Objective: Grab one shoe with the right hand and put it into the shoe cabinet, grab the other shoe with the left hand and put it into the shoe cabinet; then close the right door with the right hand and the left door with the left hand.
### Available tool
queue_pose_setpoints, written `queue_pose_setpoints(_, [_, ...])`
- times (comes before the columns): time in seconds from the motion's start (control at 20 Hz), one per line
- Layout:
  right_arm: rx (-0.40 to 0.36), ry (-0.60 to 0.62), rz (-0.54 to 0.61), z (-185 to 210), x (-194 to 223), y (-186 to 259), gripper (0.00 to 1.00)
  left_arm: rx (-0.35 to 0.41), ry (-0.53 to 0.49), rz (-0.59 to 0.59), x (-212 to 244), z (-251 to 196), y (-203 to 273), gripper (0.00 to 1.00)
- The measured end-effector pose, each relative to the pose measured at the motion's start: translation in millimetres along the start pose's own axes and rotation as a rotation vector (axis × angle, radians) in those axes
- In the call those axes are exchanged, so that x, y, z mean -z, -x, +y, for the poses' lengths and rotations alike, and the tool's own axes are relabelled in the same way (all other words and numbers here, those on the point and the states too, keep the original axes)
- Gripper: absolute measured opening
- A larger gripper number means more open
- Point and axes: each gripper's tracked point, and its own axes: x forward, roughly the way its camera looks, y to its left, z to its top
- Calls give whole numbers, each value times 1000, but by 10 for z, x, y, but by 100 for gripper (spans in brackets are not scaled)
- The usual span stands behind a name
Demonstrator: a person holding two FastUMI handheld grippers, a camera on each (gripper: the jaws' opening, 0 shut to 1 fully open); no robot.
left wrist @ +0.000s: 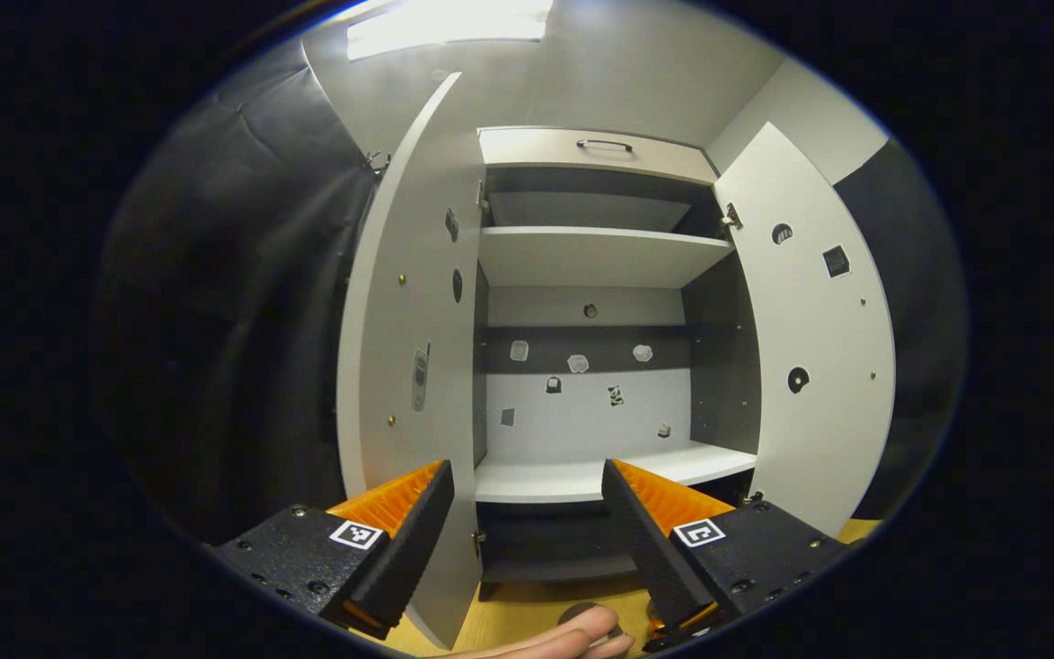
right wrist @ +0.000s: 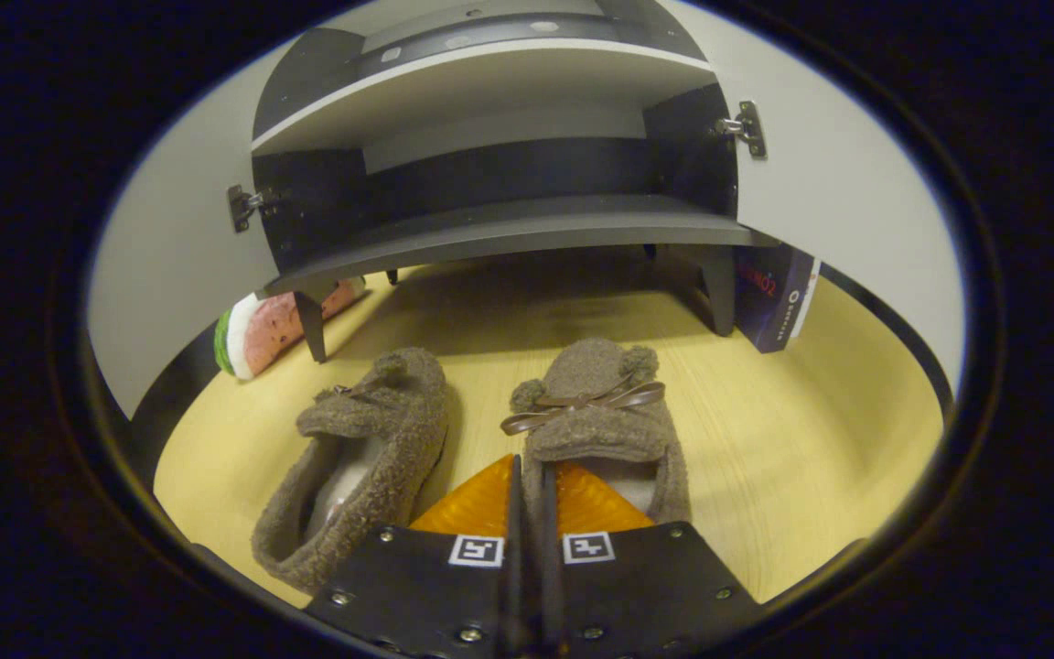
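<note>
Brown fleece slippers lie side by side on the pale wooden floor [right wrist: 811, 439] in front of the shoe cabinet [right wrist: 509, 229]: left slipper [right wrist: 362, 458] plain, right slipper [right wrist: 596, 412] with a ribbon bow. Right gripper [right wrist: 527, 494] has its fingers drawn together on the inner side wall of the right slipper. Left gripper [left wrist: 527, 513] hangs with fingers spread wide, holding nothing, facing the cabinet interior. Both doors, left door [left wrist: 408, 348] and right door [left wrist: 820, 357], stand open; white shelf [left wrist: 600, 471] is bare.

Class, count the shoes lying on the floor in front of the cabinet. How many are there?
2. One shoe lies on the left; the other shoe, with a bow, lies beside it, right in front of the right tool.
</note>
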Motion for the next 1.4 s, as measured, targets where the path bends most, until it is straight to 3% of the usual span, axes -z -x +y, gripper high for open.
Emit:
queue_pose_setpoints(0.05, [-25, -44, -5, 0, -50, 24, 10, 13, 10, 27, 98, -27, -78, 99])
queue_pose_setpoints(0.1, [-51, -60, -3, 8, -23, 41, 1, 18, 7, 51, 191, -39, -141, 100])
queue_pose_setpoints(0.3, [-67, -58, -74, -133, -317, 247, 1, 41, -22, 36, 331, -95, -296, 100])
queue_pose_setpoints(0.45, [-131, -91, -109, -66, -505, 478, 1, 77, 1, 47, 528, -153, -355, 100])
queue_pose_setpoints(0.6, [-107, -21, -182, -107, -827, 751, 1, 57, -18, 76, 708, -75, -395, 100])
queue_pose_setpoints(0.75, [-98, 33, -255, -112, -1220, 1111, 1, 57, -10, 92, 804, -39, -407, 100])
queue_pose_setpoints(0.8, [-99, 52, -282, -114, -1365, 1248, 5, 52, -7, 98, 832, -14, -419, 100])
queue_pose_setpoints(1.1, [-122, 96, -382, -93, -2377, 1978, 2, 18, -18, 126, 857, 78, -422, 99])
queue_pose_setpoints(1.4, [-44, 192, -476, -61, -3516, 2294, 2, 3, -1, 148, 695, 83, -482, 99])
